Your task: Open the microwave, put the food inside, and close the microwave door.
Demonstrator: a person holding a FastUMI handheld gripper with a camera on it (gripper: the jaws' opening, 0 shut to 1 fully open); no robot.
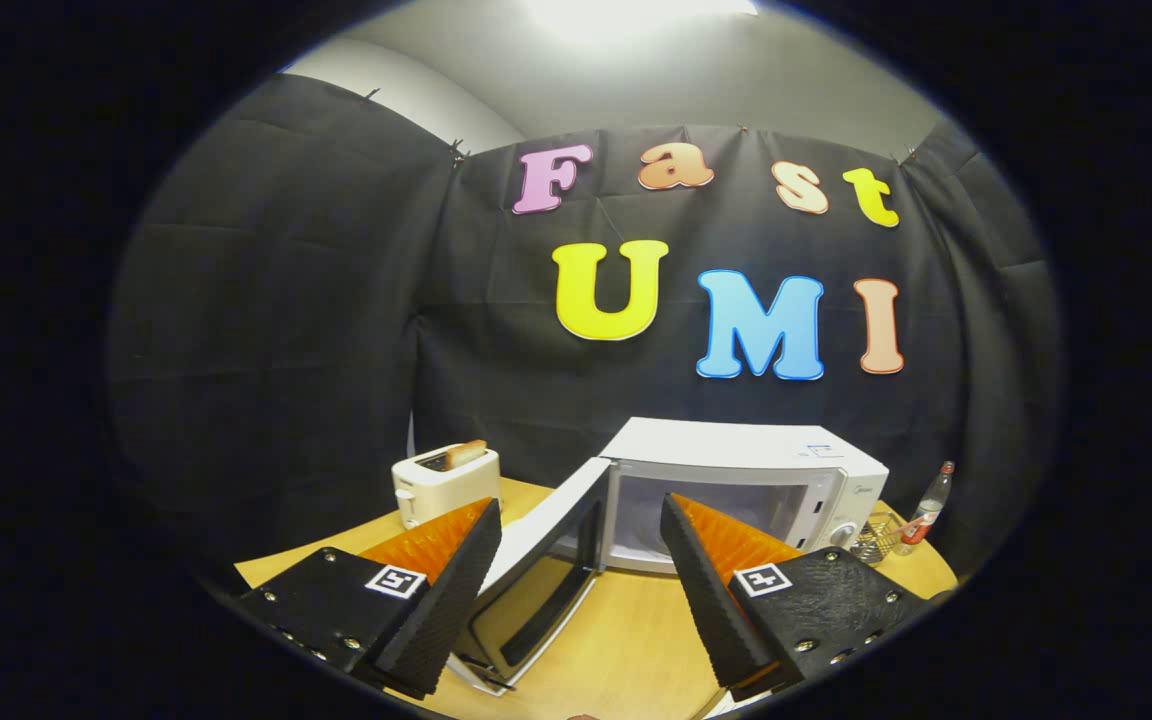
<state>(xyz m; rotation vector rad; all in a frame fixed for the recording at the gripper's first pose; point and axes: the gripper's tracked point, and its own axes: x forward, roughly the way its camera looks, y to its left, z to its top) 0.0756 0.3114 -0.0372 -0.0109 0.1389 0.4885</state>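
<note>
My hand-held gripper [581, 545] is spread wide, nothing between its fingers, hovering above the bench [626, 640]. Microwave [746, 490] sits on the bench at 12 to 1 o'clock beyond the fingers. Its door [536, 580] is swung open toward me, hinged on the microwave's left side, and lies in the gap between my fingers, close to the left one. Cavity looks lit; can't tell what's inside. Control knobs are on the right of the microwave front. Toaster [444, 483] at 11 o'clock, left of the microwave, with toast [466, 453] sticking up from a slot. At 2 o'clock, right of the microwave, stands a bottle [926, 515], and a small wire basket [874, 540] just beside it.
</note>
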